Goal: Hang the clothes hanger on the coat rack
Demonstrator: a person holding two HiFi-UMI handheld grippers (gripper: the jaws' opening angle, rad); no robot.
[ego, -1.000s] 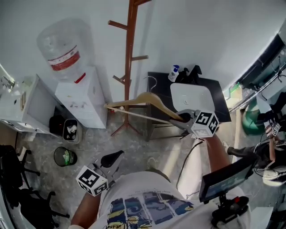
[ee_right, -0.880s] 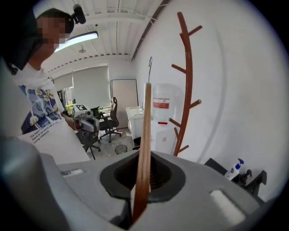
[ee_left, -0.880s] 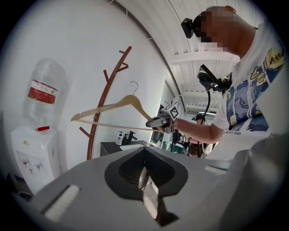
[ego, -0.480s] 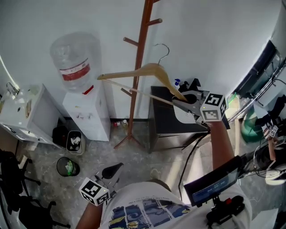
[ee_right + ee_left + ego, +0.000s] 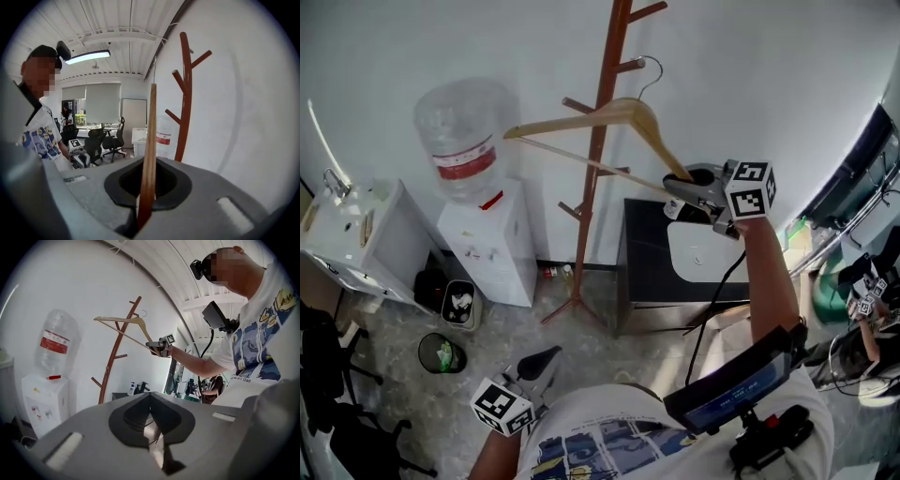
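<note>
The right hand-held gripper is shut tight on one end of the light brown wooden clothes hanger. It holds the hanger up high in the upper middle of the head view. The right gripper view shows the wood pinched between the jaws. The left hand-held gripper is low down at the bottom of the frame. Its jaws are together and hold nothing.

The hanger is not on the tall red-brown wooden coat rack yet. It lies across the pole, and its thin metal hook looks close to a short peg near the top. I cannot tell if they touch. I think this is the carry-up step. The next move calls for tipping the hook over a peg, letting it settle and only then opening the jaws.

A white water cooler with a big clear bottle stands at the left, near the far end of the hanger. A black worktop sits to the right of the rack, and a small round bin is on the floor. The pole and its other pegs could bump the long wooden bar.
</note>
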